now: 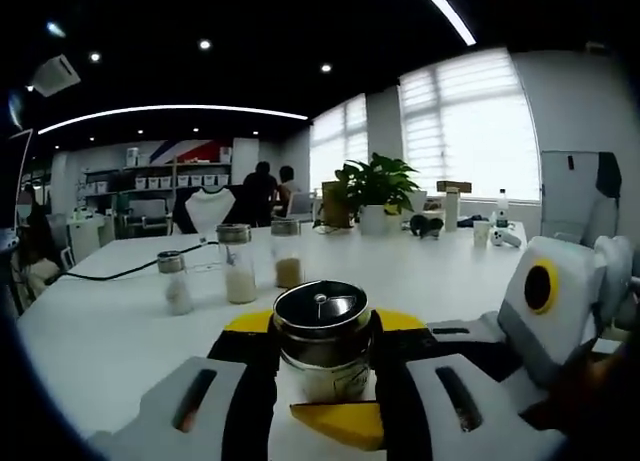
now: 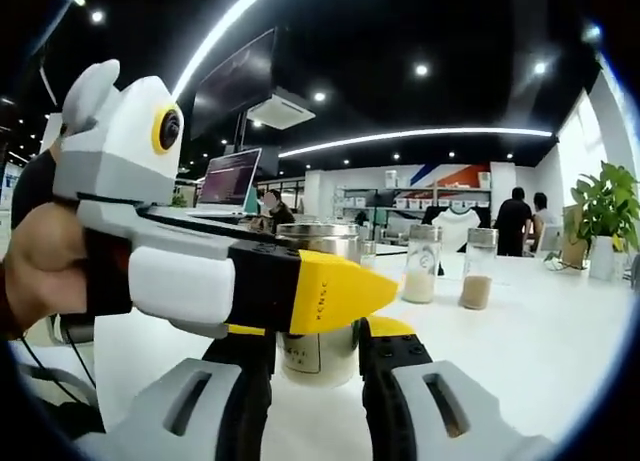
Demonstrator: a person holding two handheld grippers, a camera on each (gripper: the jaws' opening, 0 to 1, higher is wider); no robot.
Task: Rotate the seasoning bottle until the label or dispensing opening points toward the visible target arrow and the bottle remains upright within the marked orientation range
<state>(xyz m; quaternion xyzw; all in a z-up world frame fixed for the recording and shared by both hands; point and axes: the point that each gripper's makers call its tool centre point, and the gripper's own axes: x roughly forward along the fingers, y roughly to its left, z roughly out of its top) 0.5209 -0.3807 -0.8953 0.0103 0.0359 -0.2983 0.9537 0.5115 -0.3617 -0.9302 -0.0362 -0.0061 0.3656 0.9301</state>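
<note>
Bottle (image 1: 323,339) stands low in the frame's middle on our worktop (image 1: 120,331). Both grippers, left (image 1: 325,401) and right (image 2: 318,391), have fingers clamped on it. We could tip it if we twist unevenly.

- A long white table (image 1: 90,331) carries everything.
- A seasoning bottle (image 1: 322,343) with a steel lid stands upright on the near part.
- Three small glass jars (image 1: 238,264) stand in a loose row behind it.
- A black cable (image 1: 120,273) runs along the far left edge.
- A potted plant (image 1: 378,193) and a cup (image 1: 482,232) stand at the far end.
</note>
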